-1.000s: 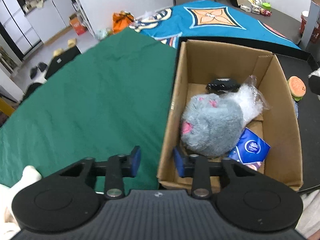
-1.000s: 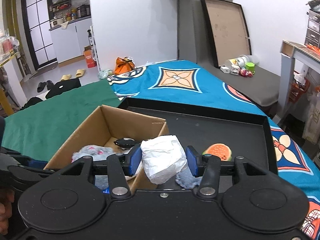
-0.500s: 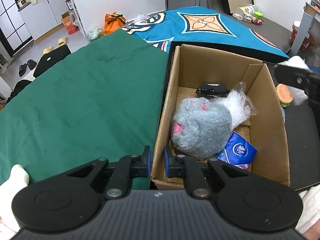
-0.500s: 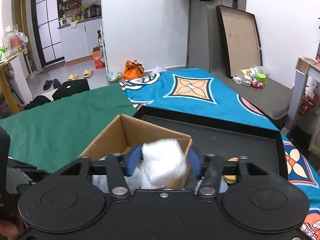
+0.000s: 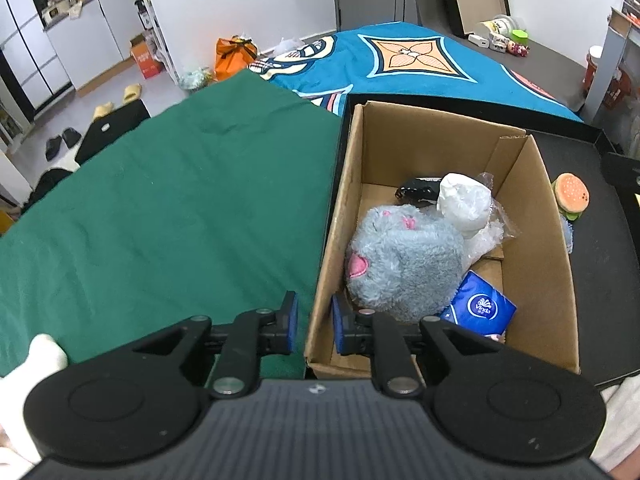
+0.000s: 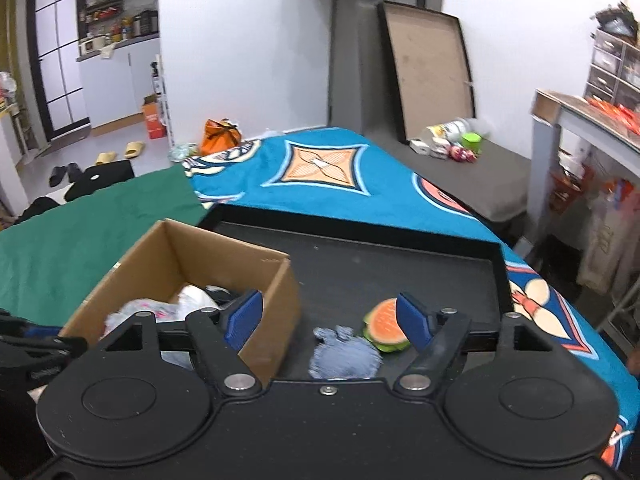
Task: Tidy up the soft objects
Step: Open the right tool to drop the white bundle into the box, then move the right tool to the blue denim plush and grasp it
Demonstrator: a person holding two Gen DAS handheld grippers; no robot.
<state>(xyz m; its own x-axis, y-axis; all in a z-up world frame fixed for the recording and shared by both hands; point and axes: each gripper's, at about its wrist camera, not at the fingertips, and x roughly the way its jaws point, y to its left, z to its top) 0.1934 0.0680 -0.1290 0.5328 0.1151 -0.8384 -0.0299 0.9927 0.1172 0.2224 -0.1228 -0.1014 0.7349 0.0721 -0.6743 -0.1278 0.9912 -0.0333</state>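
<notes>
Two cloths cover the surface, a green cloth (image 5: 160, 208) at left of frame and a blue patterned one (image 5: 400, 60) at top, and on the black tray (image 6: 360, 272) at centre the cardboard box (image 5: 348, 200) holds a grey plush (image 5: 404, 260), a white bundle (image 5: 466, 204) resting on it, a blue tissue pack (image 5: 482, 308) and a dark item toward the back. The left gripper (image 5: 312, 322), low in frame, straddles the box's near-left wall, jaws nearly together, though whether the pads press the cardboard I cannot tell. The right gripper (image 6: 330, 316) has just been opening and now stands released with nothing between its pads, above a burger-shaped toy (image 6: 382, 326) and a small blue-grey soft piece (image 6: 344, 354) lying just beside the box at lower centre.
</notes>
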